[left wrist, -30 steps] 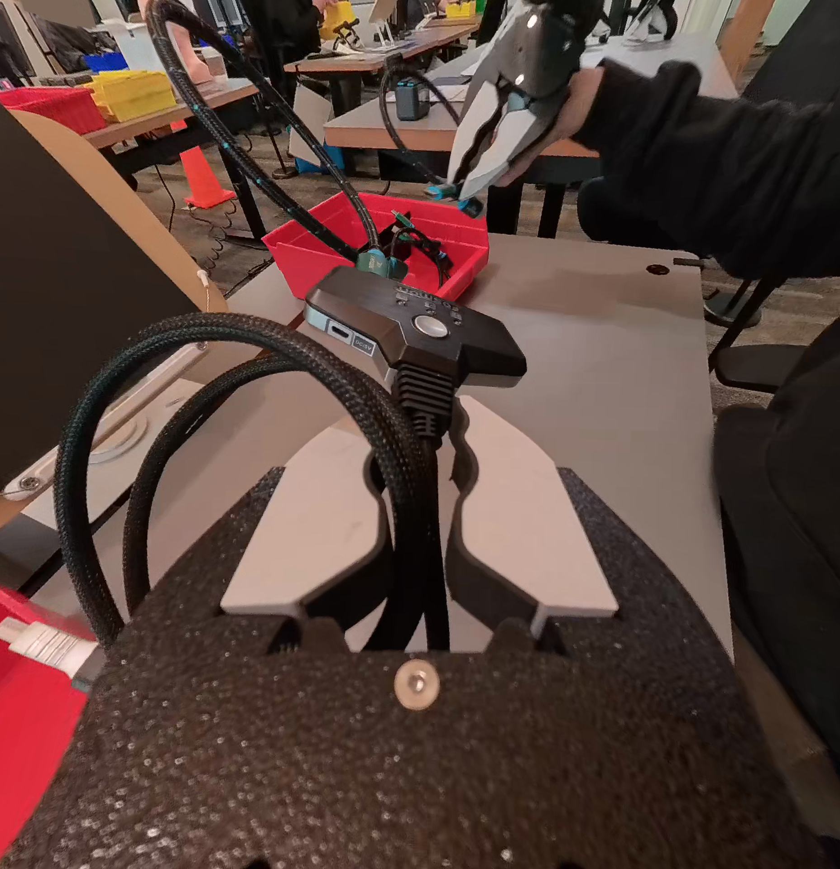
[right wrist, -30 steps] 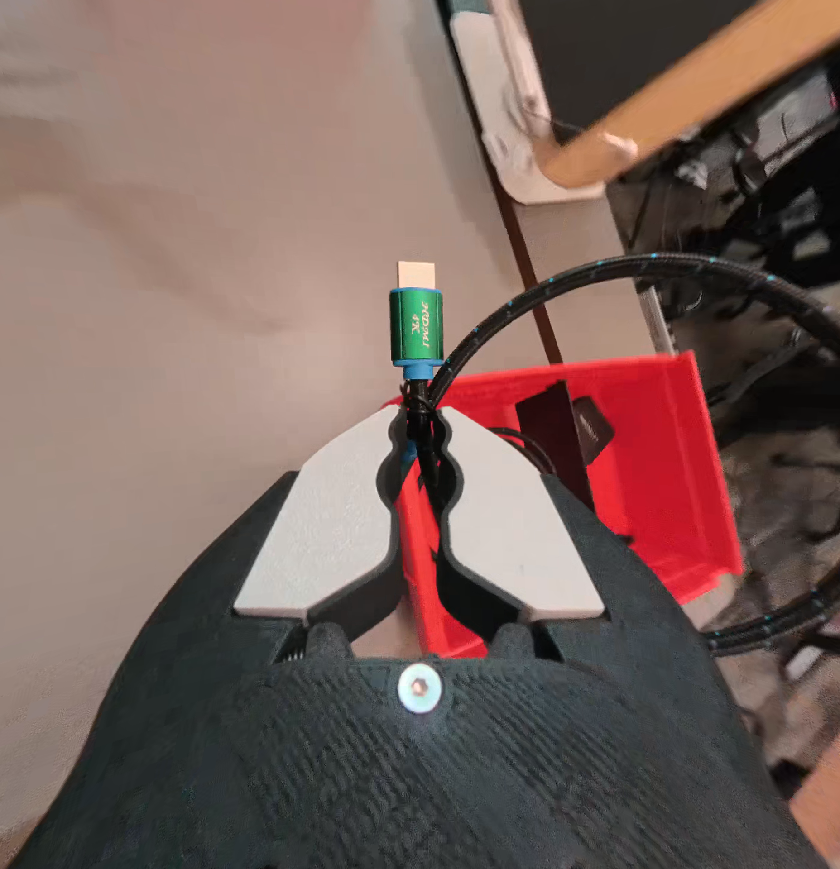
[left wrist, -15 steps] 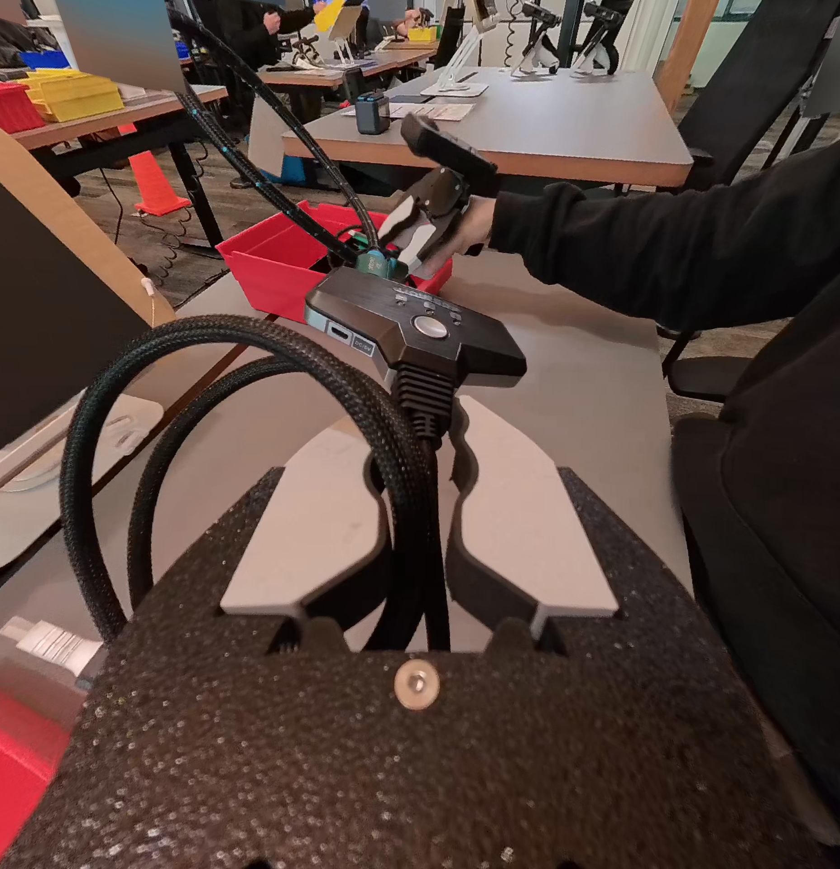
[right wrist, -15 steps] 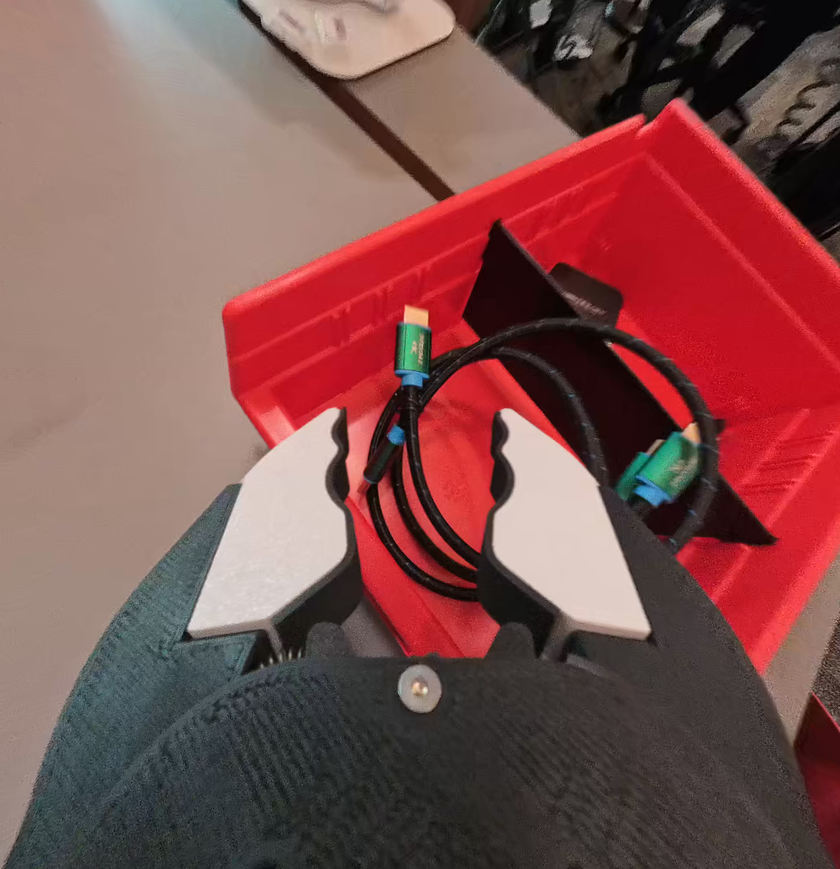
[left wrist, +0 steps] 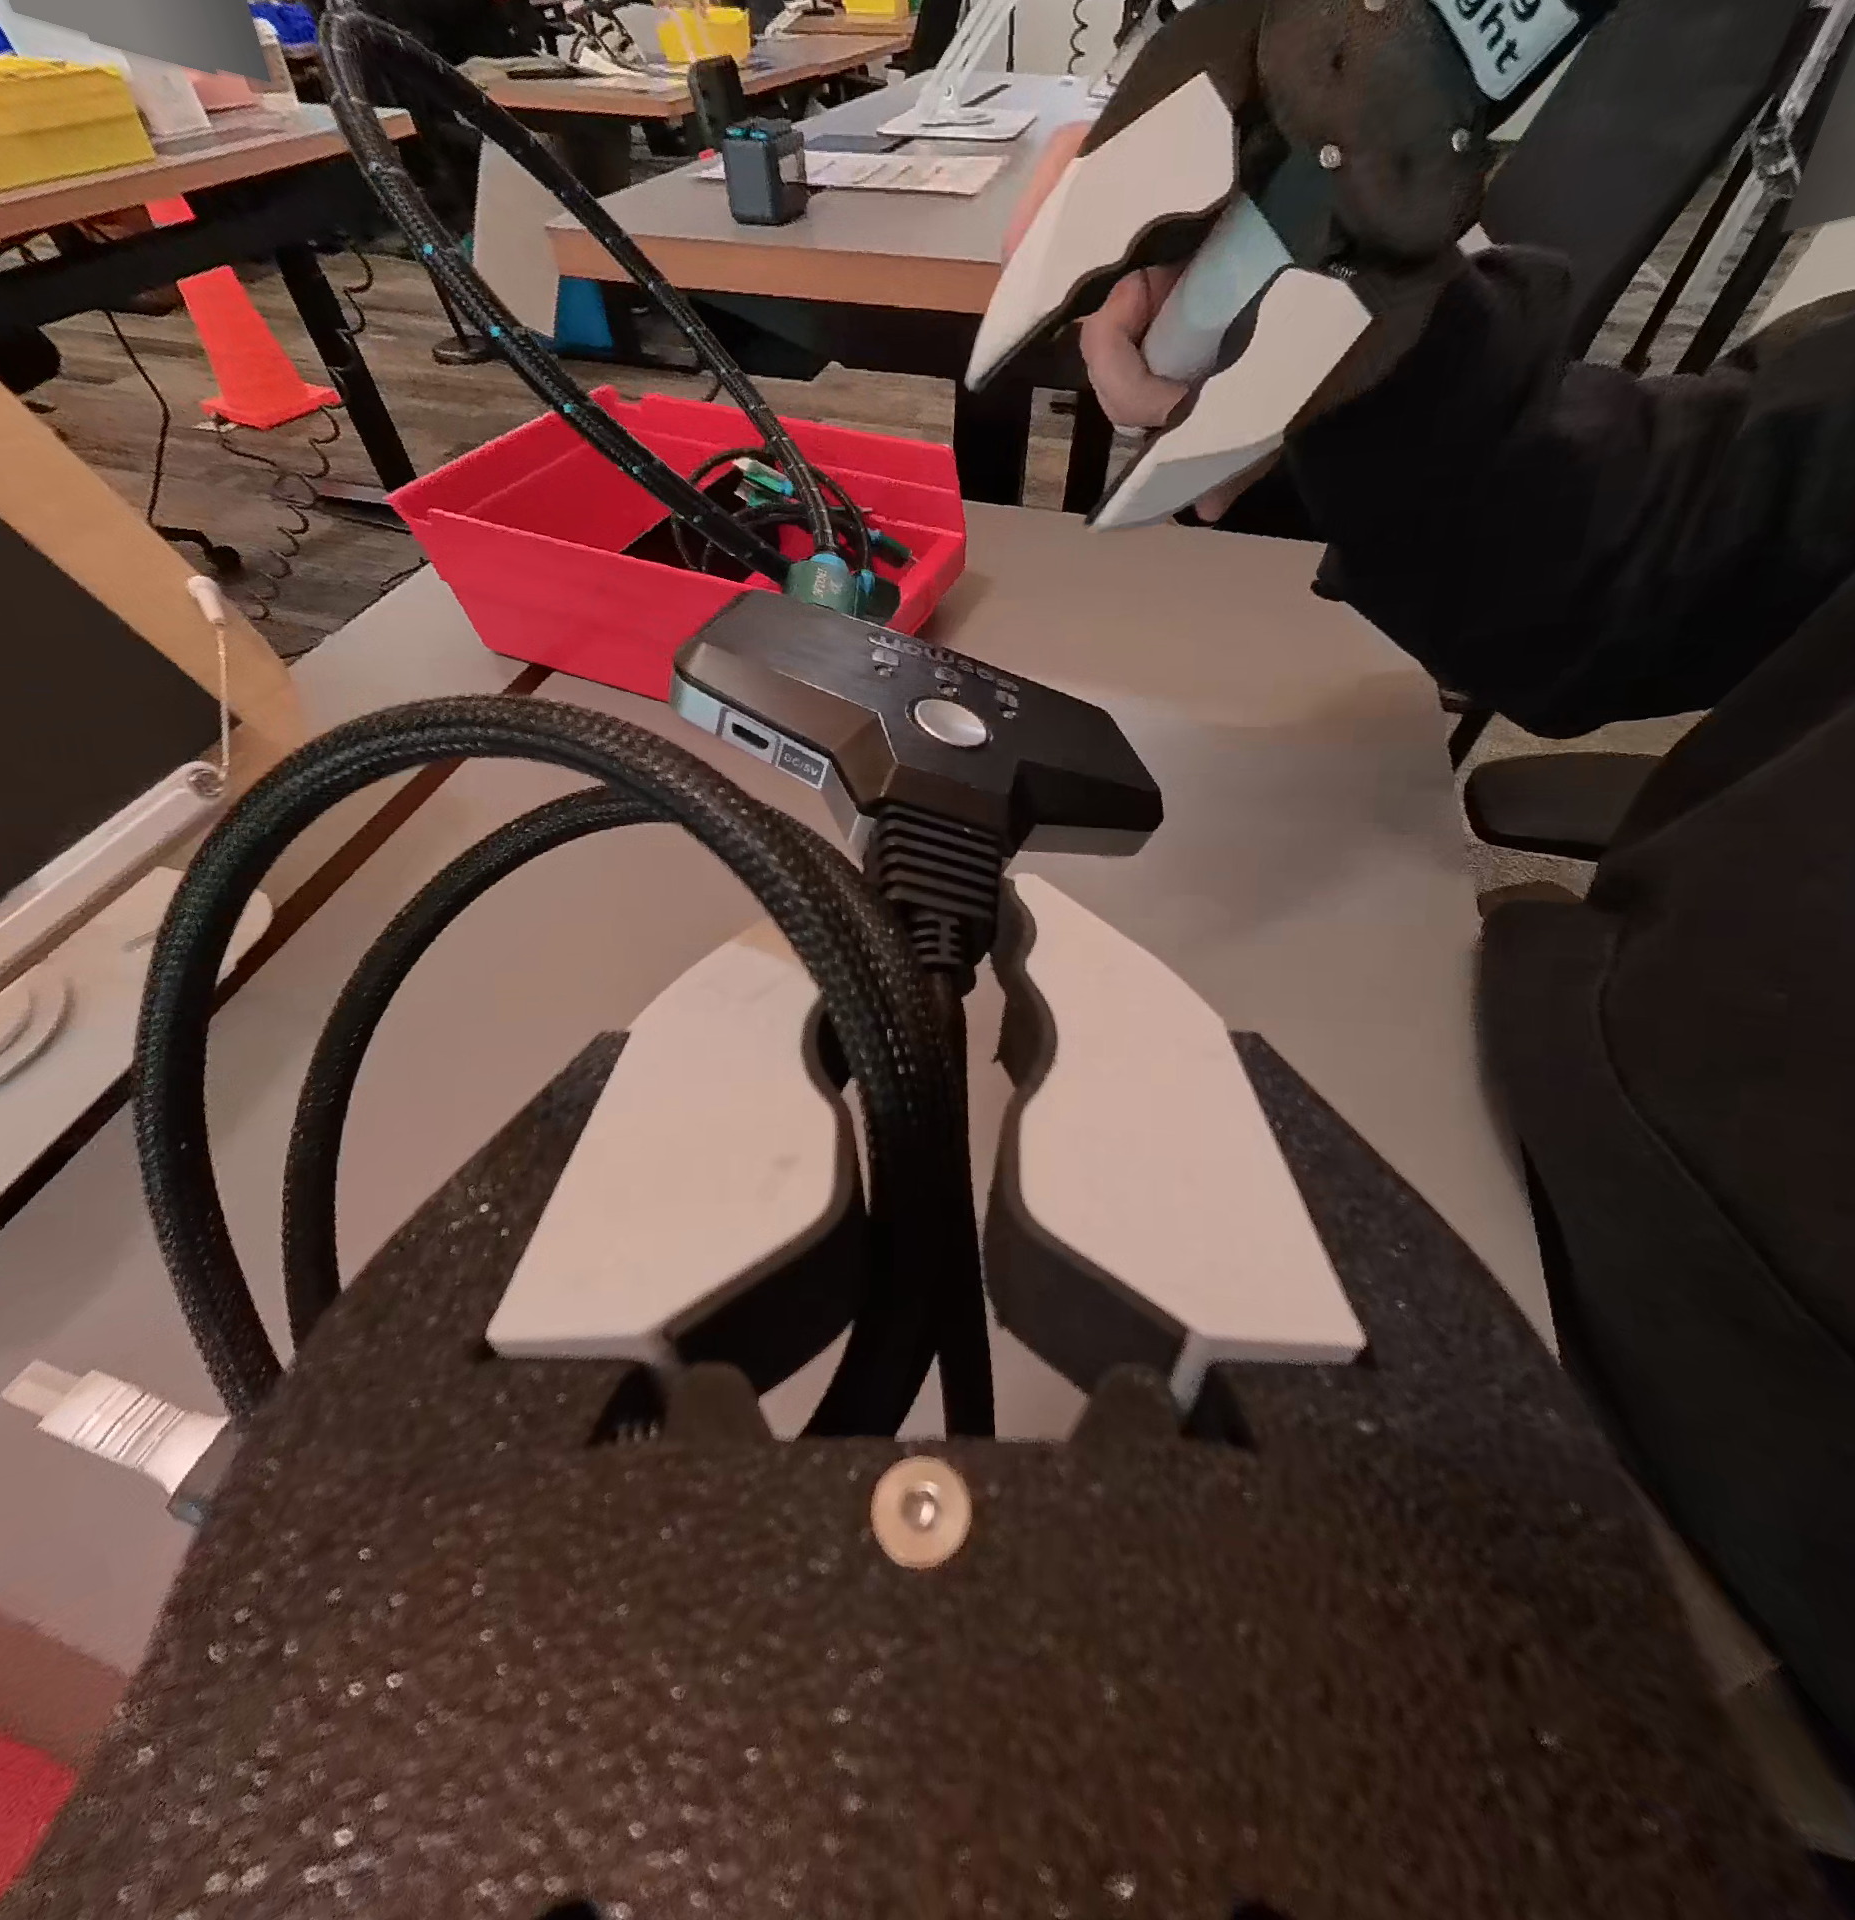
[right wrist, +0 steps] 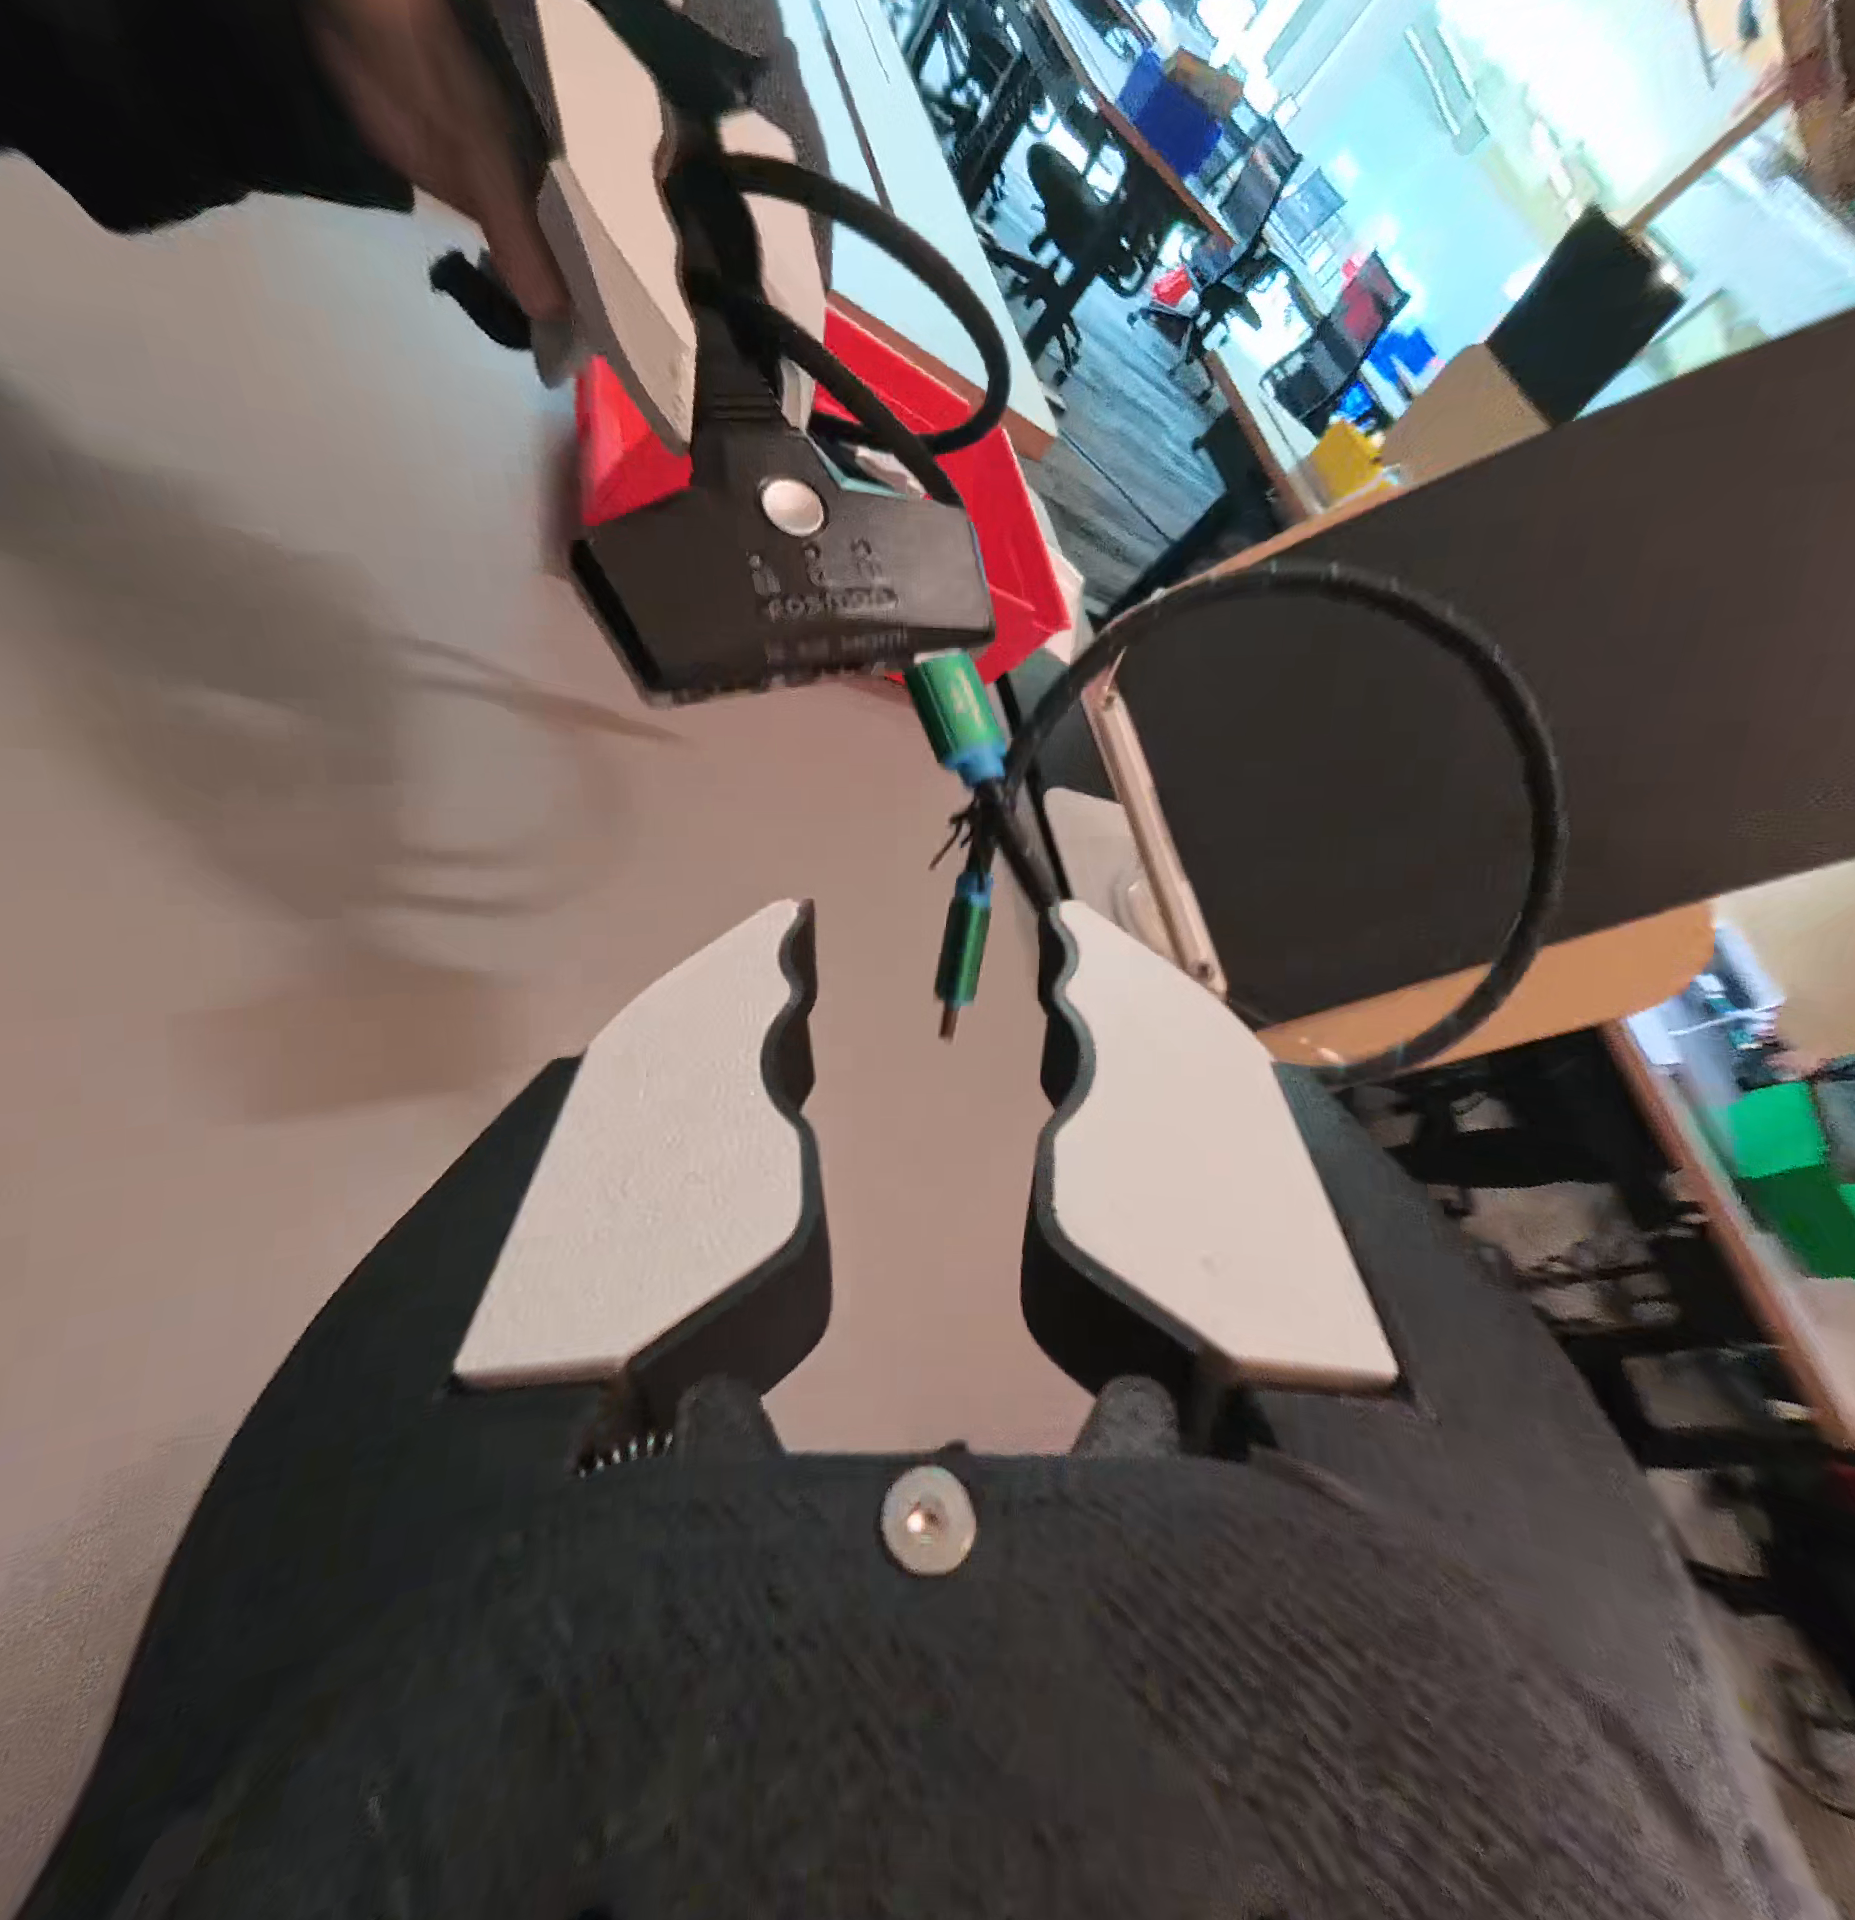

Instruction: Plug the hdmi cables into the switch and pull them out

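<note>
My left gripper [left wrist: 918, 935] is shut on the thick braided lead [left wrist: 933, 1039] of the black HDMI switch [left wrist: 902, 717] and holds the switch above the table. A green HDMI plug [left wrist: 824, 587] sits in the switch's far side, and its braided cable [left wrist: 487, 239] loops up to the left. In the right wrist view the switch [right wrist: 788, 582] and that plug [right wrist: 954, 712] face my right gripper [right wrist: 930, 912], which is open. A second green plug [right wrist: 962, 961] hangs loose between its fingers without touching them. The right gripper also shows at upper right of the left wrist view [left wrist: 1037, 452].
A red bin [left wrist: 590, 582] with more cables stands at the far edge of the grey table [left wrist: 1266, 727]. A black monitor [right wrist: 1525, 623] stands on the left side. A white-tipped connector [left wrist: 112, 1423] lies at the near left. A black chair [left wrist: 1733, 987] is on the right.
My right gripper let go of a short green-plug cable over the red bin, opened, then swung round to face the switch. The left gripper kept its hold on the switch lead.
</note>
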